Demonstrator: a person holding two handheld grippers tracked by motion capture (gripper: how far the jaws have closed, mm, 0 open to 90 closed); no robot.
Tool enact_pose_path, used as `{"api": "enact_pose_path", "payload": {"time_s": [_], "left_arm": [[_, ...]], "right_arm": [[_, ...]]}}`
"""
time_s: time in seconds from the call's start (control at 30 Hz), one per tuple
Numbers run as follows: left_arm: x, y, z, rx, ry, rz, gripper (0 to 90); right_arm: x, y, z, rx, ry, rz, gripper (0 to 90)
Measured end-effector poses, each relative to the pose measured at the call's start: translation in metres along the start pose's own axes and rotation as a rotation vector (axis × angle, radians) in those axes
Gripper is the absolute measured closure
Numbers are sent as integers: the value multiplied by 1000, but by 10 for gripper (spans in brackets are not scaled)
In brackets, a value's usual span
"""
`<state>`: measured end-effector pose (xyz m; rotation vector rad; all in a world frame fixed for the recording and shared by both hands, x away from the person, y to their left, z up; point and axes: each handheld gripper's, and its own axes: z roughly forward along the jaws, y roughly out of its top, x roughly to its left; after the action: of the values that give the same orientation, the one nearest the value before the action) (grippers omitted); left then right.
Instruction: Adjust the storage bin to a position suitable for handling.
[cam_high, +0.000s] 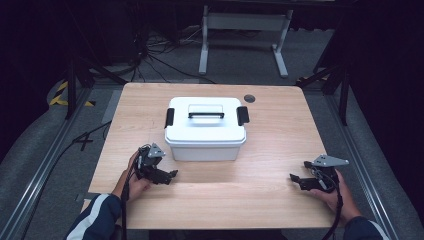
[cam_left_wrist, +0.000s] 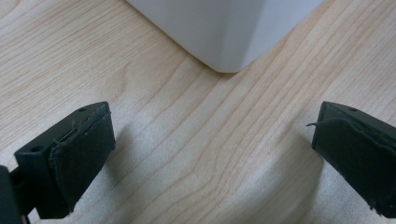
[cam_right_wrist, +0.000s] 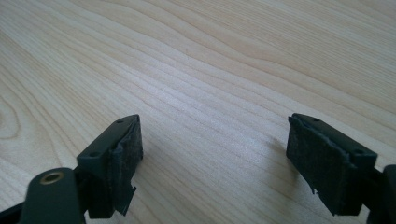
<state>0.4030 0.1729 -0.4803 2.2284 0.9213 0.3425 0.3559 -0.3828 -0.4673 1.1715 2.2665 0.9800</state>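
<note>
A white lidded box (cam_high: 205, 129) with a black handle and a black latch on each side stands in the middle of the wooden table (cam_high: 270, 200). My left gripper (cam_high: 169, 176) rests low on the table just in front of the box's near left corner, open and holding nothing. The left gripper view has its two pads wide apart (cam_left_wrist: 215, 158), with the box's lower corner (cam_left_wrist: 229, 28) just ahead. Over at the table's near right, my right gripper (cam_high: 299, 171) is open too, well clear of the box. Bare wood lies between its pads (cam_right_wrist: 215, 163).
A dark round grommet (cam_high: 249, 98) sits in the table top behind the box's right end. Beyond the table are a white metal stand (cam_high: 244, 30) and loose cables (cam_high: 160, 55) on the floor. The person's forearms come in at both near corners.
</note>
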Motion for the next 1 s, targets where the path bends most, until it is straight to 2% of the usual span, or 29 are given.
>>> {"api": "enact_pose_path", "payload": {"time_s": [0.07,0.3,0.43,0.5,0.6,0.67,0.77,0.8,0.9,1.0], "left_arm": [[0,-1,-1,4,2,4,1],[3,-11,-9,-1,-35,35,3],[2,-13,-11,-4,-29,51,6],[1,-13,-12,2,-28,38,7],[3,-12,-11,1,-35,60,5],[3,-12,-11,0,-47,49,4],[4,-12,-11,1,-48,55,2],[4,-12,-11,1,-48,55,2],[4,-13,-11,-1,-47,50,3],[4,-13,-12,1,-44,58,4]], "right_arm": [[0,0,0,0,0,0,188],[0,1,1,-4,-8,7,209],[-1,0,0,3,-25,10,175],[-1,0,-1,-2,-30,-7,184],[0,1,-2,6,-32,-25,198],[0,1,-2,6,-27,-31,214],[-2,0,-5,10,-15,-46,227],[-4,-1,-7,10,-9,-54,260],[-5,-1,-10,8,-1,-54,260],[-6,3,-13,-9,12,-62,281]]}}
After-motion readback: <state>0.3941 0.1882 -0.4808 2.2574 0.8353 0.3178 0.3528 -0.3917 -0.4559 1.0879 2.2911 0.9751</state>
